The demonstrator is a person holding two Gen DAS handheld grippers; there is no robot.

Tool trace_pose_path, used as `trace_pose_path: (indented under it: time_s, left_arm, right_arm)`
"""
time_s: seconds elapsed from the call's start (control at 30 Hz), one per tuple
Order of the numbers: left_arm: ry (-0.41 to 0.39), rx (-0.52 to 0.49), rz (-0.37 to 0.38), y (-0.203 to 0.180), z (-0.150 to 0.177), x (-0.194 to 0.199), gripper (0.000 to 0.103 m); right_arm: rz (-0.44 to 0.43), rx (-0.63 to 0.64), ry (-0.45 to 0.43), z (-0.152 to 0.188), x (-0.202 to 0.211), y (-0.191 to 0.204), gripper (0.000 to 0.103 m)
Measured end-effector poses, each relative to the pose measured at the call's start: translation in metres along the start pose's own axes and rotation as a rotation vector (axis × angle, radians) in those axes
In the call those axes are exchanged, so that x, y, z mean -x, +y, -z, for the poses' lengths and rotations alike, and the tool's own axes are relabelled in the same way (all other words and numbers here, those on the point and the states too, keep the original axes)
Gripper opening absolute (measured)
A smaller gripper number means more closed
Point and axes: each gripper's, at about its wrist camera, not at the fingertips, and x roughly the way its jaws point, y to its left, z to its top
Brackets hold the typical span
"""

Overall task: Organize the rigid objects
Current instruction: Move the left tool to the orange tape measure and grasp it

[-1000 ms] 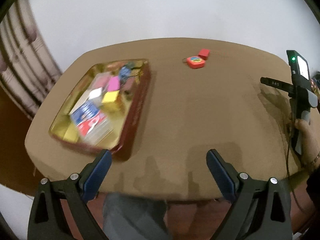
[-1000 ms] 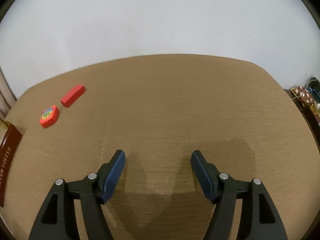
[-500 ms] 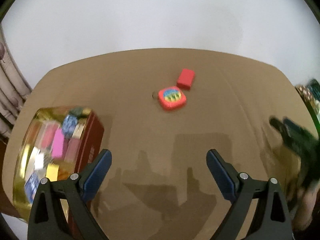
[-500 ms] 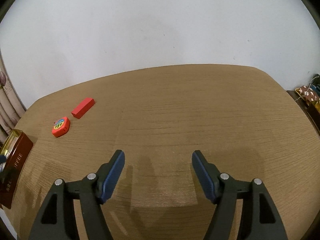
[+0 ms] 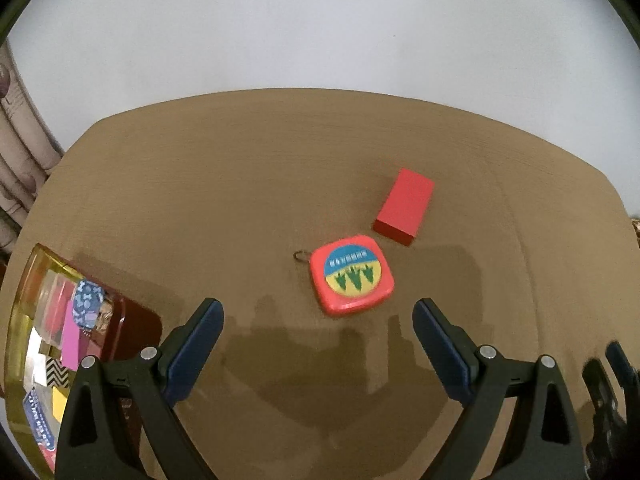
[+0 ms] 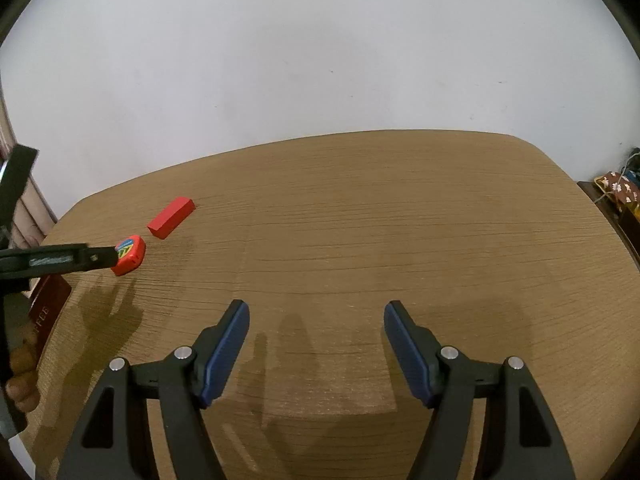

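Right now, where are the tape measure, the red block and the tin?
tape measure (image 5: 351, 274), left wrist view, on its round label.
red block (image 5: 408, 201), left wrist view, on its top face.
tin (image 5: 136, 322), left wrist view, on its dark red outer wall.

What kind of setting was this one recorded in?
Probably a home room: a rounded wooden table against a plain white wall, a curtain at the left, and a tin of small items.
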Motion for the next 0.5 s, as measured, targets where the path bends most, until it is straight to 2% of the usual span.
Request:
trace_pose_path:
  time_s: [0.3, 0.5]
  left_arm:
    - [0.048, 0.063, -0.002, 0.0, -0.01, -0.026, 0.094]
    - [0.041, 0.067, -0.026, 0.004, -0.015, -0.028, 0.094]
  right_arm:
    - [0.003, -0.002, 0.001, 0.0, 0.001, 0.0, 0.072]
    - [0.003, -0.002, 0.001, 0.0, 0.001, 0.0, 0.072]
